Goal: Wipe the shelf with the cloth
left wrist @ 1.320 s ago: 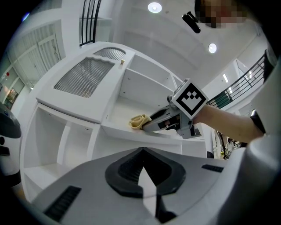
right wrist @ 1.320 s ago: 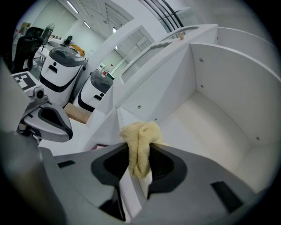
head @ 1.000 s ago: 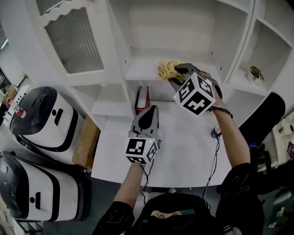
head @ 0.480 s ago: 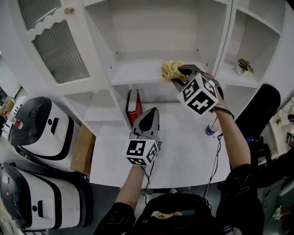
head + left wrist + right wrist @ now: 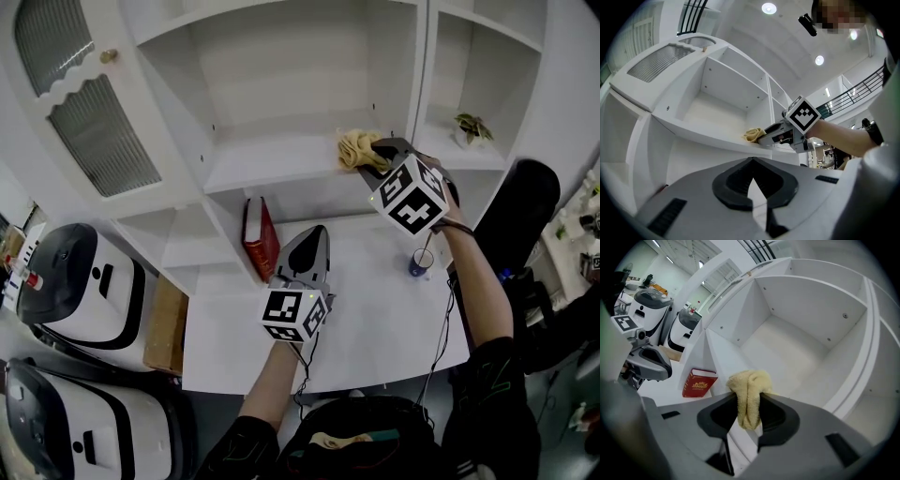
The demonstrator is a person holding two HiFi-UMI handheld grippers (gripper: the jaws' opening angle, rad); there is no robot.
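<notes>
A yellow cloth (image 5: 358, 148) (image 5: 749, 391) (image 5: 753, 135) lies bunched on the white shelf (image 5: 272, 155) near its right front corner. My right gripper (image 5: 378, 150) (image 5: 746, 420) is shut on the cloth and holds it against the shelf board (image 5: 787, 357). My left gripper (image 5: 310, 244) (image 5: 751, 180) hangs lower, over the white desk, its jaws shut with nothing between them. From the left gripper view the right gripper (image 5: 780, 136) shows at the shelf's front edge (image 5: 708, 136).
A red book (image 5: 260, 236) (image 5: 698, 383) stands under the shelf. A side compartment holds a small plant (image 5: 472, 125). A blue cup (image 5: 420, 263) sits on the desk (image 5: 375, 309). Two white-and-black machines (image 5: 70, 281) stand on the floor at the left, beside a cardboard box (image 5: 167, 323).
The head view has shifted, so the shelf sits lower in the frame. The right gripper with the cloth has slid to the right along the shelf. The left gripper has hardly moved.
</notes>
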